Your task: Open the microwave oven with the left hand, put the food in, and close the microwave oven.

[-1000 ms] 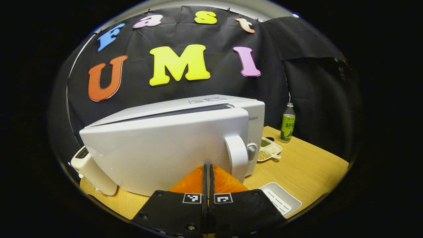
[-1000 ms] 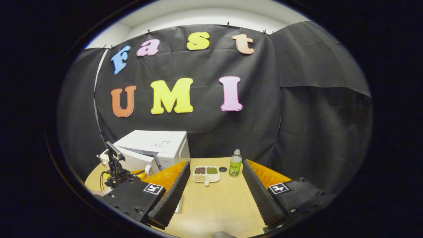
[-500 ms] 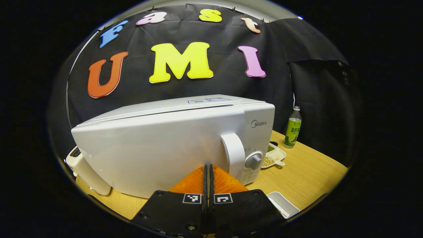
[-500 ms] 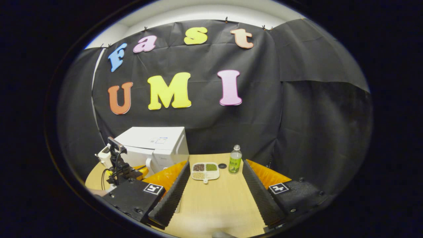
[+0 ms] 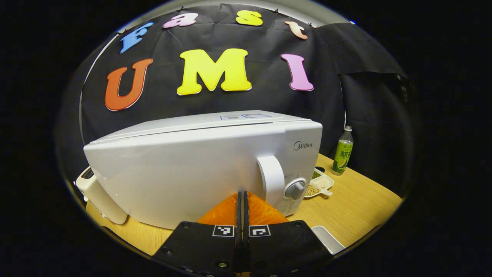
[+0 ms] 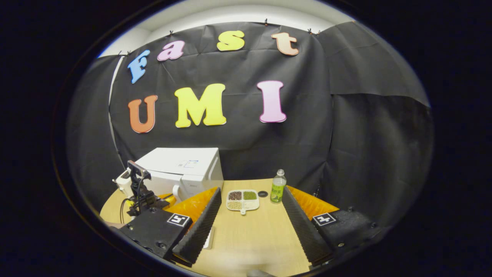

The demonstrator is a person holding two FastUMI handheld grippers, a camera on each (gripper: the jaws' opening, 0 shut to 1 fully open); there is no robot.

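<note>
Standing on one table [image 6: 253,238]: one microwave [image 5: 184,169], one bottle [image 6: 276,191]; left gripper [image 5: 241,196] jaws pressed together, right gripper [image 6: 249,219] jaws spread.

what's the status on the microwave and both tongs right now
Left tongs shut, empty, against the microwave door. Door flush shut. Right tongs open over the table, empty. Nothing in the way.

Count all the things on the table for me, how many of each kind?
Microwave oven: 1
Green bottle: 1
Divided dish of beans: 1
White tray: 1
Small white appliance: 1
Black ring: 1
Total: 6
</note>
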